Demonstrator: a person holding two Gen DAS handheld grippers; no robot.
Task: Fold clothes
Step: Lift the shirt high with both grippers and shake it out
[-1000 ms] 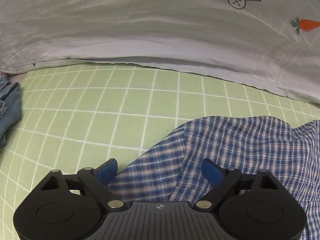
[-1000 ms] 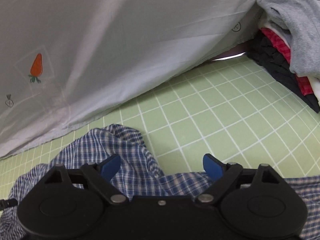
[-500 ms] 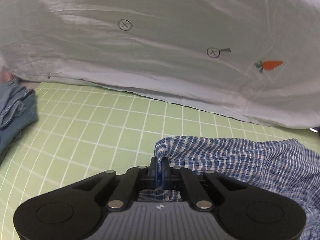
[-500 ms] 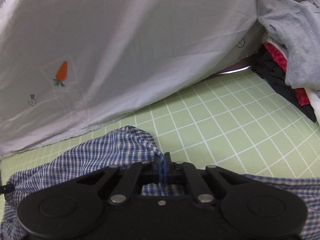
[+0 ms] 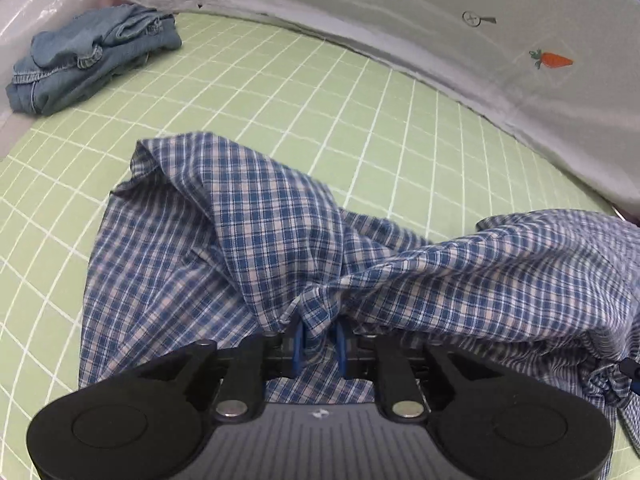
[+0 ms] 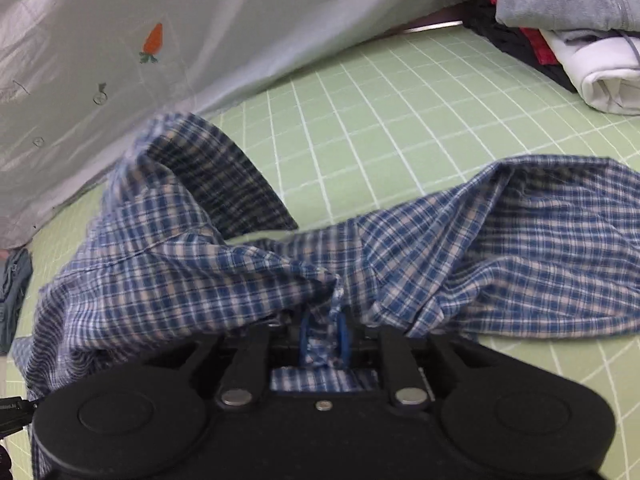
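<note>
A blue and white plaid shirt [image 5: 248, 240] hangs crumpled over the green grid mat [image 5: 320, 92]. My left gripper [image 5: 319, 344] is shut on a bunched fold of it, and the cloth drapes down to the left and stretches off to the right. In the right wrist view the same plaid shirt [image 6: 520, 248] spreads both ways from my right gripper [image 6: 323, 338], which is shut on another pinched fold. Both grippers hold the shirt lifted above the mat [image 6: 380, 128].
A folded pile of blue denim [image 5: 92, 60] lies at the mat's far left corner. A stack of grey, white, red and black clothes [image 6: 568, 32] sits at the far right. A pale sheet with carrot prints [image 5: 520, 40] hangs along the back edge.
Both grippers, shut on the shirt half a second ago, have lifted and pulled it up off the mat. The cloth now hangs spread below them. A second ago both were open.
</note>
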